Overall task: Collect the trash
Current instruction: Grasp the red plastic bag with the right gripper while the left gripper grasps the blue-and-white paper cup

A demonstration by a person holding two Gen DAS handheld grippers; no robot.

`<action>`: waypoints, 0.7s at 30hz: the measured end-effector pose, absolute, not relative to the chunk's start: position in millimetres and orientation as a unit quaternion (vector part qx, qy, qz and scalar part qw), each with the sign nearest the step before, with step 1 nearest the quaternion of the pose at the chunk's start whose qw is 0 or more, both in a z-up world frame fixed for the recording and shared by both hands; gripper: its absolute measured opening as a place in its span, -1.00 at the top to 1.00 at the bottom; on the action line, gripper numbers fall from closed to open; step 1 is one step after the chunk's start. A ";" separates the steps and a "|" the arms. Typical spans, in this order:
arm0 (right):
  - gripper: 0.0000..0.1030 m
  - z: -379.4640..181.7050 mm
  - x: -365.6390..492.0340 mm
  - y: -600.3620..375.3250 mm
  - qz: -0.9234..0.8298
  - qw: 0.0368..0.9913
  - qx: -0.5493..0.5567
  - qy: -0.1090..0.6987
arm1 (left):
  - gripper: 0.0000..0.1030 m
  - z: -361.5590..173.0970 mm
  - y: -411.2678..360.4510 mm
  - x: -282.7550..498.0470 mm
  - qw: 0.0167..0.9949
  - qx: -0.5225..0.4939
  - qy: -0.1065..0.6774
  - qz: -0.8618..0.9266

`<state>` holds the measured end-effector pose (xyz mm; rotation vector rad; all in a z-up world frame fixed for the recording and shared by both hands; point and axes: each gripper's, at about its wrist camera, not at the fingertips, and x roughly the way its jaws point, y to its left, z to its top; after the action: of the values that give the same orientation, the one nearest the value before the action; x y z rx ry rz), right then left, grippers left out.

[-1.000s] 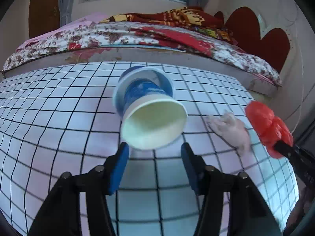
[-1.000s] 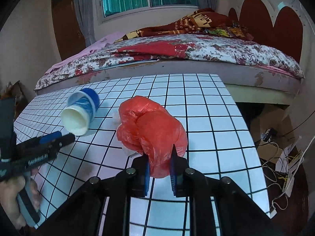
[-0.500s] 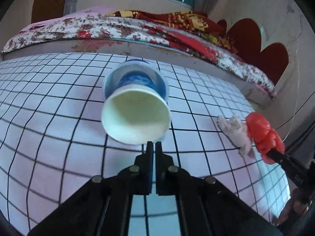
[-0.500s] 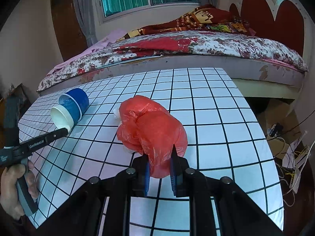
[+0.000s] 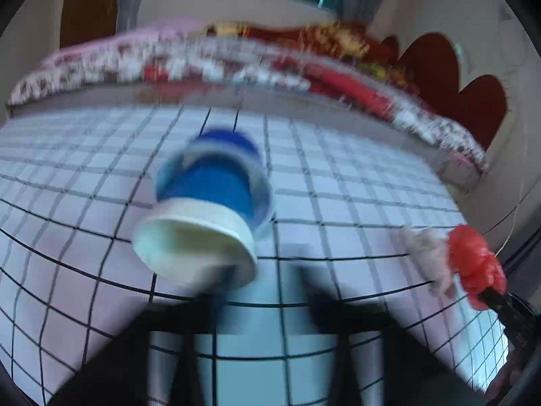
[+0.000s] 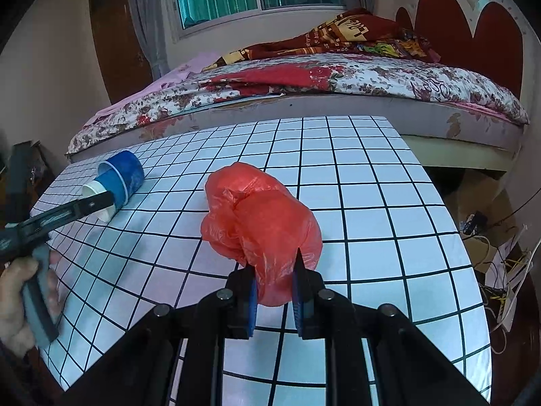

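A blue paper cup (image 5: pixel 206 216) lies on its side on the grid-patterned table (image 5: pixel 338 203), its white mouth toward me. My left gripper (image 5: pixel 260 291) is open in the blurred left wrist view, its left finger under the cup's rim. In the right wrist view the cup (image 6: pixel 116 182) lies at the far left with the left gripper's finger at its mouth. My right gripper (image 6: pixel 274 291) is shut on a red plastic bag (image 6: pixel 260 230) and holds it above the table. A crumpled tissue (image 5: pixel 427 257) lies next to the bag (image 5: pixel 476 267).
A bed (image 6: pixel 321 81) with a floral cover runs along the table's far edge. Cables and clutter (image 6: pixel 500 264) lie on the floor beyond the table's right edge. A red heart-shaped headboard (image 6: pixel 473 27) stands at the back right.
My left gripper has opened again after being shut half a second ago, and moved in on the cup's mouth. The right gripper keeps holding the red bag, nearly still.
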<state>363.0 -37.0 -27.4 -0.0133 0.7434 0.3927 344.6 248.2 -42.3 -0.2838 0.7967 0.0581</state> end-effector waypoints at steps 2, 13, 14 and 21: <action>0.65 -25.7 363.1 -37.5 0.188 0.913 -0.006 0.361 | 0.93 -40.2 252.5 336.7 0.918 -0.128 0.374 0.032; 0.65 -15.8 342.0 -34.2 0.178 0.919 -0.003 0.353 | 0.94 -16.0 235.7 258.0 0.933 -0.089 0.348 0.009; 0.65 -14.6 338.2 -35.4 0.175 0.919 -0.002 0.352 | 0.94 -15.0 235.2 256.7 0.934 -0.085 0.348 0.009; 0.65 -4.7 308.0 -53.8 0.165 0.922 0.011 0.350 | 0.94 -1.4 215.5 216.6 0.942 -0.071 0.327 -0.008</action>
<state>308.0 -53.8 -4.7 0.0229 0.7197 0.3390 216.6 215.5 -1.4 -0.1445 0.6671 -0.0157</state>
